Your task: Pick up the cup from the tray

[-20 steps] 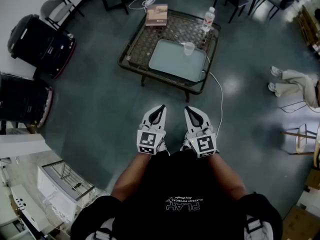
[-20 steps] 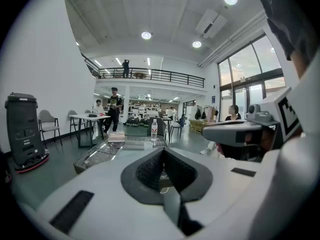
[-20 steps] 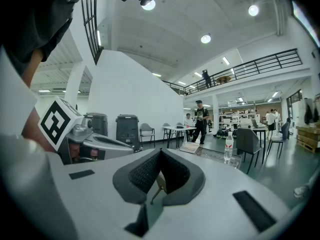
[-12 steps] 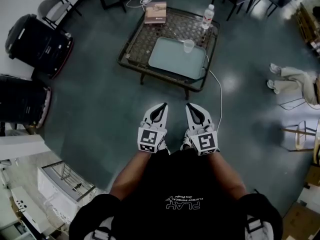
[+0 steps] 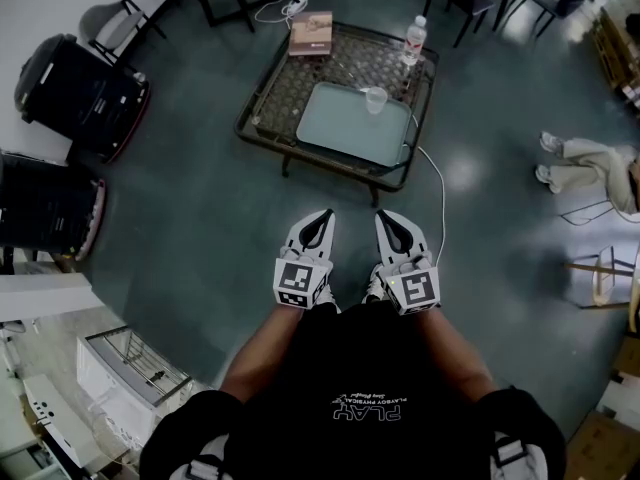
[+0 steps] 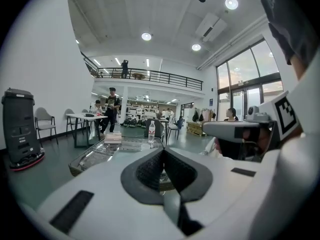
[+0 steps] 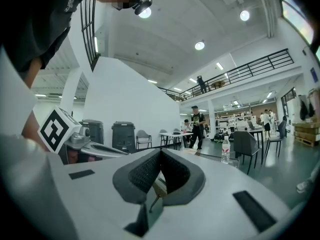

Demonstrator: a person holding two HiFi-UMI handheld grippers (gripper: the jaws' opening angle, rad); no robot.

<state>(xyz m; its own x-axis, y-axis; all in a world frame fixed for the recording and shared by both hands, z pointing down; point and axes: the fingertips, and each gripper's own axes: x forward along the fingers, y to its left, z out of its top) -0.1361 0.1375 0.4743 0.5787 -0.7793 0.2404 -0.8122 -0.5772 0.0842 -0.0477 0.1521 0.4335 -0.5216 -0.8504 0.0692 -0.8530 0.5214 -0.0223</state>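
cup (image 5: 376,99) on tray (image 5: 345,128), well ahead of both grippers (jaws together, empty).

Shells of left claw (image 5: 322,218) and right claw (image 5: 385,218) were smooth matt white plastic. Their pads (image 6: 150,170) were dark, with a rough knurled texture. The cup (image 5: 376,99) and bottle (image 5: 413,38) looked like clear plastic. The tray (image 5: 345,126) was pale, smooth, low sheen. The surface (image 5: 285,83) had a woven-looking top in a dark frame. The floor (image 5: 200,198) was glossy and threw back the lights.
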